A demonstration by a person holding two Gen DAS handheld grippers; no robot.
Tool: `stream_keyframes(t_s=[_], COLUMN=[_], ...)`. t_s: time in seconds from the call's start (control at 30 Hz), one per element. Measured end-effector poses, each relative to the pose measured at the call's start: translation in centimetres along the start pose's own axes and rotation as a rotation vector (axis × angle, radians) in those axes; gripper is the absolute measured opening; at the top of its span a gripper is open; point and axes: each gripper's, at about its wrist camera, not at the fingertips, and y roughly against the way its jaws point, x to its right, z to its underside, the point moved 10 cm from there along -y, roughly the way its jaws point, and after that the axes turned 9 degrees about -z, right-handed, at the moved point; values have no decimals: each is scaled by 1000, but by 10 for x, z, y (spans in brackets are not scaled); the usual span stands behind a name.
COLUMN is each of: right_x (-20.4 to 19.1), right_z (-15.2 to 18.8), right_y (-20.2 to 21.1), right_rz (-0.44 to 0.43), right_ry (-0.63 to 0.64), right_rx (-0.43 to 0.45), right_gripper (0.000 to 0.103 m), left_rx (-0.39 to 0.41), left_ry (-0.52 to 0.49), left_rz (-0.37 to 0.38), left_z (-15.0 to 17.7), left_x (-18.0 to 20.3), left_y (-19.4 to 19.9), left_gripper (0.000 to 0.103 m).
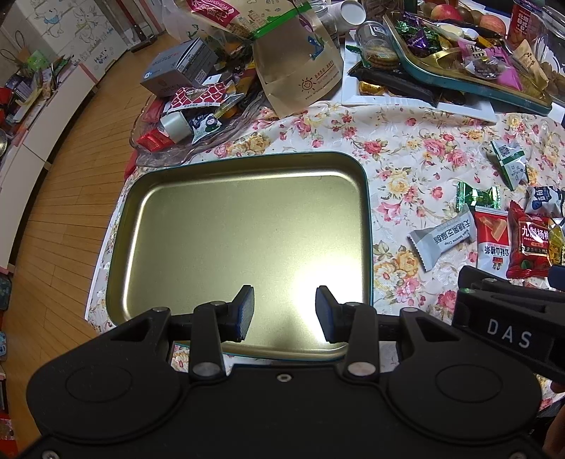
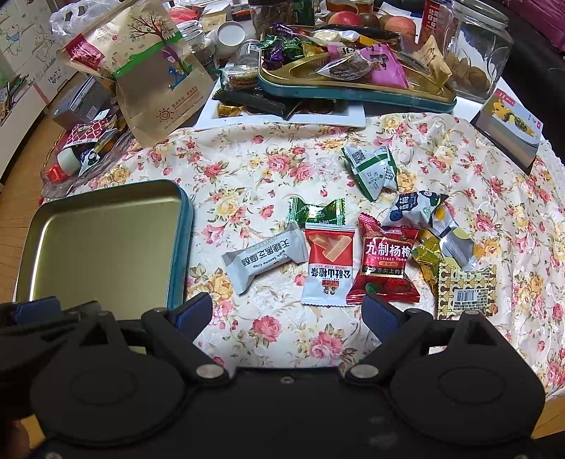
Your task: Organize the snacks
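Basically nothing sorted: tin tray [image 1: 212,226] empty, snack packets [image 2: 328,261] loose mid-frame on the worktop, left tool [image 1: 284,312] and right tool [image 2: 286,317] both gaping, holding nothing.

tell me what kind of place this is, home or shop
Most likely a home: a floral tablecloth, a wooden floor, and a cluttered spread of fruit, a glass jar and loose snack packets.
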Motion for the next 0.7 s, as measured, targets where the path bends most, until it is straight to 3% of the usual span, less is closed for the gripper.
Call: stream_keyframes(t_s=[0.7], right_x=[-2], right_z=[3], right_y=[-4], right_rz=[6], right_ry=[16], right_rx=[-11], right_gripper=[96], left_rx=[-4], left_ry=[-1], left_rz=[-3], left_z=[1], left_x=[-2], left_y=[-1], left_gripper=[48])
